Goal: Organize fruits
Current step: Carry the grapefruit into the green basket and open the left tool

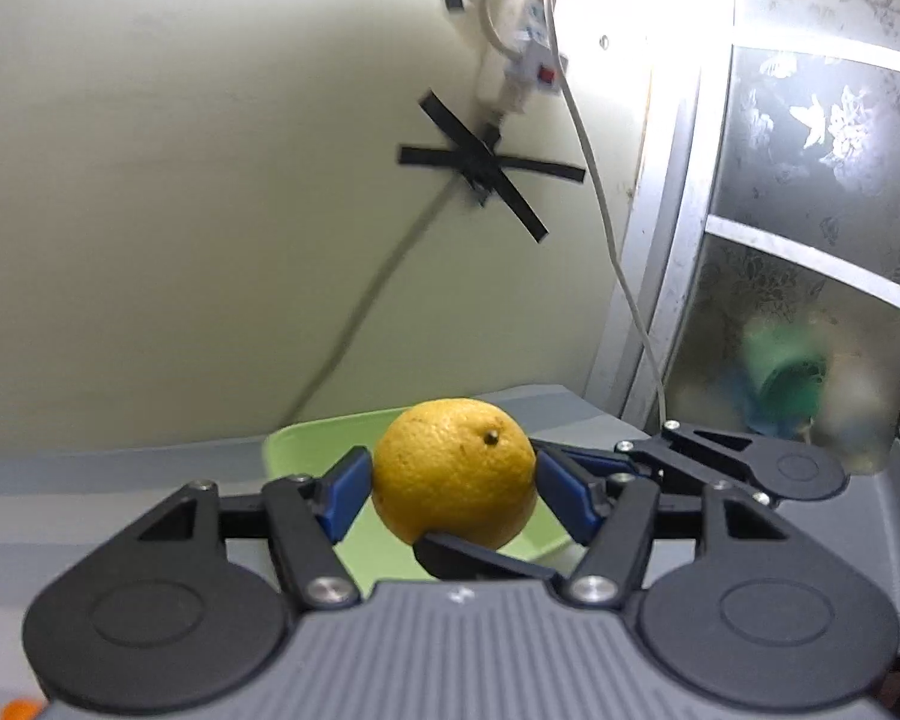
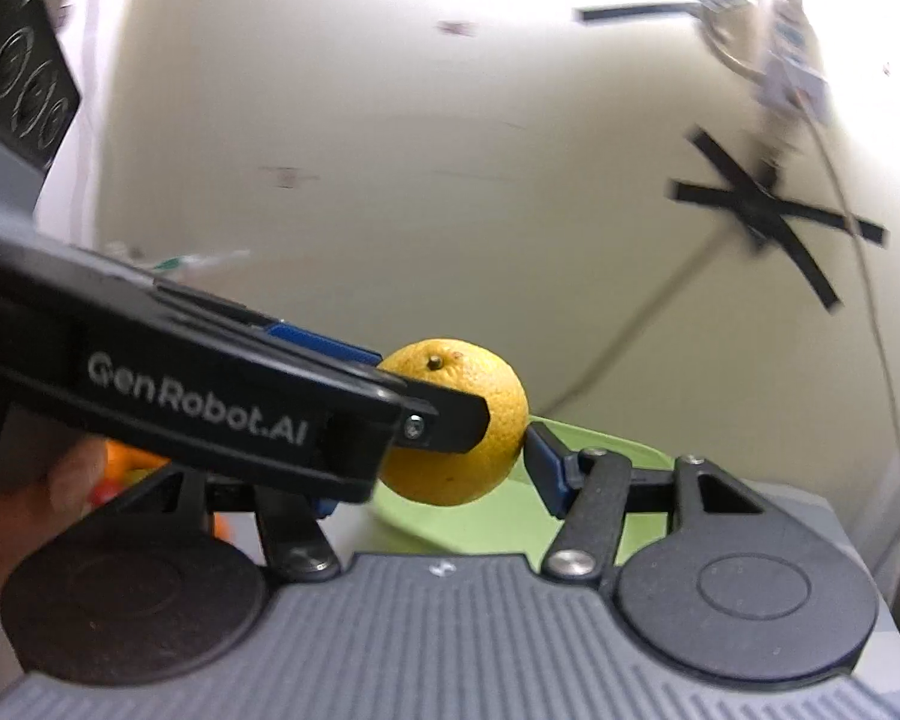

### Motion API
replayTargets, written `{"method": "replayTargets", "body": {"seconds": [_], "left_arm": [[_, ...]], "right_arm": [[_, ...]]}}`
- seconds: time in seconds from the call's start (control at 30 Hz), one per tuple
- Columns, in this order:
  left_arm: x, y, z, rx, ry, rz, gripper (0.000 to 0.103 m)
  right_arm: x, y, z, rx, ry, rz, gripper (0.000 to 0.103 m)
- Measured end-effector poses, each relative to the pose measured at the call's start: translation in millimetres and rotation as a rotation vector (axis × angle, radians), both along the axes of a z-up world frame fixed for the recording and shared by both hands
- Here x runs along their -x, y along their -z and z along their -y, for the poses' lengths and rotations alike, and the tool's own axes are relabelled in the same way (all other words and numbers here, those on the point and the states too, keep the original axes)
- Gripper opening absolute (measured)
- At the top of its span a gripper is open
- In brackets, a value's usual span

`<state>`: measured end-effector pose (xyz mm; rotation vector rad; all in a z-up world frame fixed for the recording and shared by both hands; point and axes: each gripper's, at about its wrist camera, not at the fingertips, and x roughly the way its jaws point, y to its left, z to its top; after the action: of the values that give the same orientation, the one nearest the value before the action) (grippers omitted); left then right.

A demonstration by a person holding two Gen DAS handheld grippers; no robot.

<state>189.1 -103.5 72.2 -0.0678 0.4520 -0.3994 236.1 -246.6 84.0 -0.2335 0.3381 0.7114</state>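
A round yellow citrus fruit (image 1: 455, 471), its rind pebbled and dimpled with a small dark stem scar near the top, is held aloft between two sets of tongs at once. In the left wrist view the left gripper (image 1: 453, 483) is closed on it: the flat blue pads (image 1: 347, 495) are pressed against either side of the fruit, carried on matte black linkage arms with bright metal pivot screws. The right gripper (image 1: 576, 486) is seen reaching in from the right, one of its blue pads against the fruit's right flank and a blunt black fingertip passing under it.

In the right wrist view the same fruit (image 2: 459, 426) is seen with the right gripper (image 2: 450, 468) clamped on it, one blue pad (image 2: 546, 465) touching its right side (the opposite pad is largely hidden). The left gripper (image 2: 444, 414) crosses the view from the left, a smooth black body with white lettering, gripped by a hand (image 2: 36, 510).

The fruit hangs above a pale green tray (image 1: 306, 444) with a smooth, rounded rim, which rests on a grey table (image 1: 90, 480). Behind, a cream wall (image 1: 210, 180) bears crossed strips of black tape (image 1: 486, 165) and a white power strip (image 1: 525, 48).
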Motion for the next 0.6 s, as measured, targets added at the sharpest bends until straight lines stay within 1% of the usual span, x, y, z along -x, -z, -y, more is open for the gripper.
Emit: {"method": "replayTargets", "body": {"seconds": [0.13, 0.2, 0.33, 0.37, 0.43, 0.5, 0.6], "left_arm": [[-29, 17, 9, 0.024, 0.031, -0.069, 0.062], [-41, 24, 13, 0.029, 0.037, -0.103, 0.062], [-51, 34, 16, 0.018, 0.031, -0.131, 0.061], [-52, 37, 16, 0.014, 0.029, -0.140, 0.061], [-56, 40, 19, 0.009, 0.033, -0.159, 0.063], [-55, 42, 22, -0.002, 0.043, -0.159, 0.065], [-49, 39, 23, -0.011, 0.038, -0.130, 0.069]], "right_arm": [[-24, 14, 9, 0.018, 0.054, -0.037, 0.063], [-34, 22, 12, 0.019, 0.071, -0.070, 0.063], [-43, 38, 16, 0.013, 0.097, -0.114, 0.063], [-49, 39, 11, 0.012, 0.101, -0.121, 0.063], [-52, 43, 9, 0.010, 0.110, -0.135, 0.063], [-55, 48, 7, 0.020, 0.120, -0.150, 0.063], [-55, 45, 6, 0.022, 0.140, -0.114, 0.065]]}}
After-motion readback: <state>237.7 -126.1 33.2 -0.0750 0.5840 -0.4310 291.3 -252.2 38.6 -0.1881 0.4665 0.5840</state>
